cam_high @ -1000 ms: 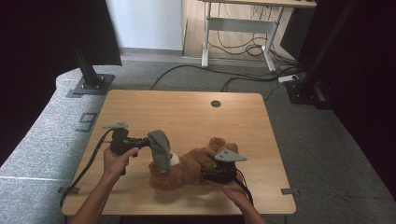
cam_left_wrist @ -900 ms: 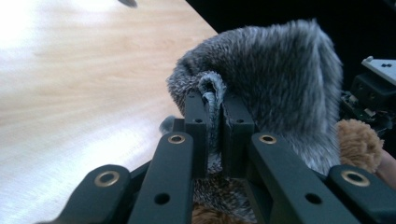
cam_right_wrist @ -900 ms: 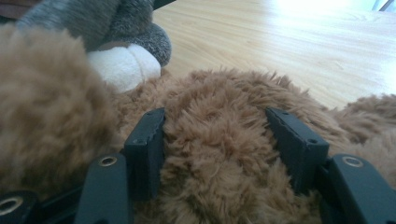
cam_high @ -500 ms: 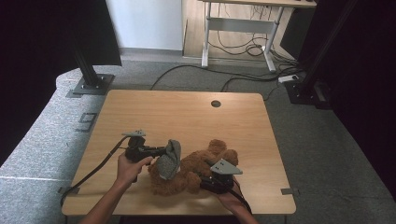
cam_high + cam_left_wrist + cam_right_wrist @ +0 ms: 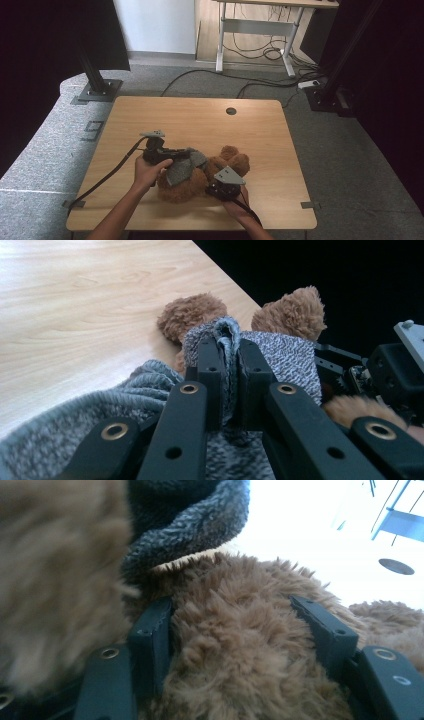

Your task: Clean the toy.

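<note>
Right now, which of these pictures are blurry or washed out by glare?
Right gripper view: the table is blown out to white, and the brown plush bear is smeared soft at the left. Left gripper view: the grey knit garment is sharp, the background black. High view: evenly lit, the corners dark.

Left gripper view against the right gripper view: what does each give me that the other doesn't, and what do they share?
Left gripper view: the left gripper shut on a fold of the grey knit cloth, bare wooden table beyond, and the other gripper's black body at the right edge. Right gripper view: the right gripper with its jaws set wide on either side of a thick part of the brown teddy bear, fur bulging between them, and a round hole in the tabletop. Both show bear fur and grey cloth.
</note>
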`<state>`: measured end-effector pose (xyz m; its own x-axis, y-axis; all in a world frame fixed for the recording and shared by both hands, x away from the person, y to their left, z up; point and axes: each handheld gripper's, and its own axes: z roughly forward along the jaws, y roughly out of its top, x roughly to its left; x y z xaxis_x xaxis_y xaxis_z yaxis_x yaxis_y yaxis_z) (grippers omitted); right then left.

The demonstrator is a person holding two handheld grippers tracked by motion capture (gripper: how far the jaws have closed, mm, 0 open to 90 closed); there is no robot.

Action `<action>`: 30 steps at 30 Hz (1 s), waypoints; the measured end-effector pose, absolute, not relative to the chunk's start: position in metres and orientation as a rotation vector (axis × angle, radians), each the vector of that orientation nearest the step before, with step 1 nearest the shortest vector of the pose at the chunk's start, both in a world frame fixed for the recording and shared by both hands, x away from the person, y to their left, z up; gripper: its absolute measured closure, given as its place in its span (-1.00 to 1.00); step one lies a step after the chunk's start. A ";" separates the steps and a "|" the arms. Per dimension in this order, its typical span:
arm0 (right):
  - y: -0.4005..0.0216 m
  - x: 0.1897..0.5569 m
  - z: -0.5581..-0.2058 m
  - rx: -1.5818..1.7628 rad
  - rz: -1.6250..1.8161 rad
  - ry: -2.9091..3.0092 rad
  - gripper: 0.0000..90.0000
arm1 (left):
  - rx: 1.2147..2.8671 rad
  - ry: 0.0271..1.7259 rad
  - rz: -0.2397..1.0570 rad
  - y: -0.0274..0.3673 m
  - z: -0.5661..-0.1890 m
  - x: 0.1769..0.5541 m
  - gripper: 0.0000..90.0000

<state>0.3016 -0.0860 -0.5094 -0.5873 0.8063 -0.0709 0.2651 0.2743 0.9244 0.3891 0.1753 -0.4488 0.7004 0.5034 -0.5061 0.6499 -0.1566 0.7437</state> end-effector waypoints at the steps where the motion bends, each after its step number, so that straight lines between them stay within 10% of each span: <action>1: -0.083 0.309 -0.509 0.971 1.309 1.995 -0.16 | 1.806 0.921 -0.156 0.177 -0.448 0.391 0.83; 30: -0.080 0.315 -0.512 0.951 1.394 1.972 -0.16 | 1.897 1.007 -0.085 0.178 -0.465 0.400 0.84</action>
